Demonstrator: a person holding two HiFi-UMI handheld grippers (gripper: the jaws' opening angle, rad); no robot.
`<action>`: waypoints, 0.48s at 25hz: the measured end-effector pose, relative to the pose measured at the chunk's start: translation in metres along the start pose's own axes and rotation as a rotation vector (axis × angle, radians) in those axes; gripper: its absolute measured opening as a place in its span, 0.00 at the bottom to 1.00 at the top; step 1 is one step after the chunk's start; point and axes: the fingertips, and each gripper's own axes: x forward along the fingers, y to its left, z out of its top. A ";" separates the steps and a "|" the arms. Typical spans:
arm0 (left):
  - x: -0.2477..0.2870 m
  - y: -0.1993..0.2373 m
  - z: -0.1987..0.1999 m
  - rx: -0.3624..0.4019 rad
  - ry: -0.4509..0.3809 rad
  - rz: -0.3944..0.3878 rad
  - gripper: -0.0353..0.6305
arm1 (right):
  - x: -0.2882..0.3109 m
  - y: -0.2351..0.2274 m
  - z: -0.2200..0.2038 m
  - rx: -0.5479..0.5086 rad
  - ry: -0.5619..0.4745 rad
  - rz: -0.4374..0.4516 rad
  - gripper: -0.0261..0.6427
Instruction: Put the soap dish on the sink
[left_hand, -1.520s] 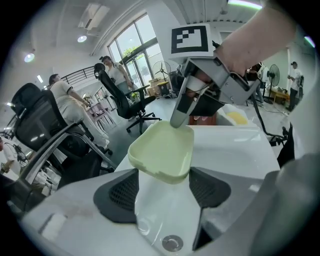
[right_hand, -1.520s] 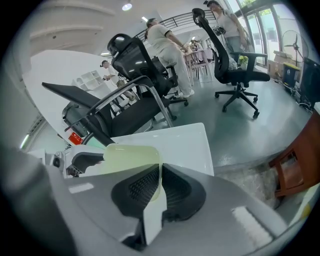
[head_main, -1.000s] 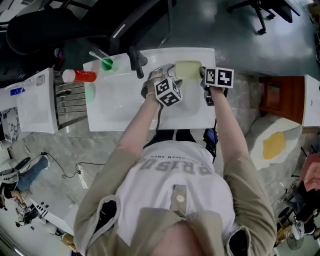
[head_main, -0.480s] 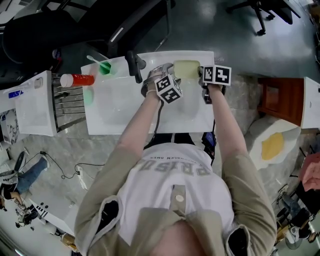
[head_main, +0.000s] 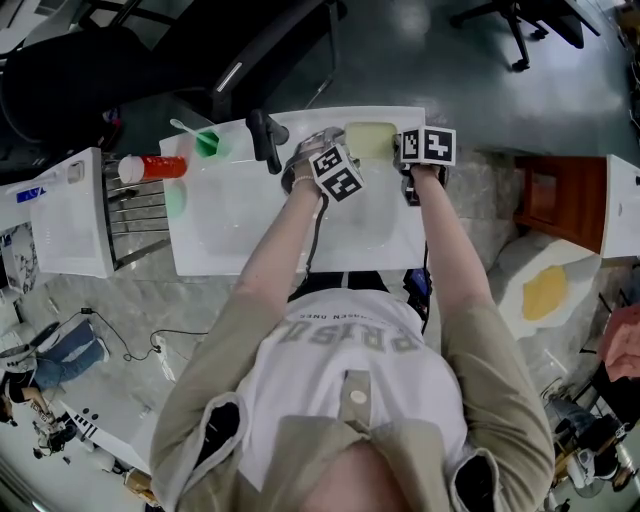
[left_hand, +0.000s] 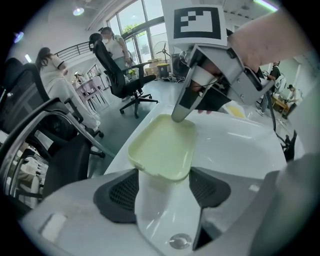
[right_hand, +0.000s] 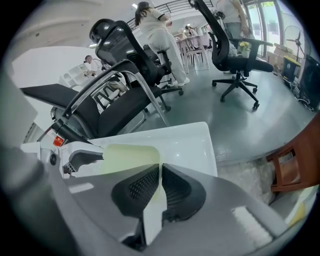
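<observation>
Sink (head_main: 240, 225) — soap dish (head_main: 370, 138) btwn L fingers (left_hand: 120, 192), R fingers (right_hand: 142, 187) pinch edge.

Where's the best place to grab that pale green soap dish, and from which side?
Take the thin upright rim at a short end of the soap dish, one of the fingers inside the tray and one outside, coming in from that end. It is a shallow open tray with a low wall all round. The right gripper pinches the rim just so.

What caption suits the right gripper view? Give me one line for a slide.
Right gripper pinching the pale green soap dish by its rim over the white sink, office chairs behind.
</observation>
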 end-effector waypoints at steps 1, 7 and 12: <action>0.001 0.000 -0.001 0.000 0.010 -0.005 0.55 | 0.001 0.000 0.001 -0.003 0.005 -0.004 0.07; 0.007 -0.001 -0.007 0.000 0.052 -0.031 0.55 | 0.005 -0.001 0.003 -0.018 0.024 -0.025 0.07; 0.009 -0.003 -0.009 0.009 0.072 -0.043 0.55 | 0.007 -0.001 0.002 -0.019 0.030 -0.039 0.07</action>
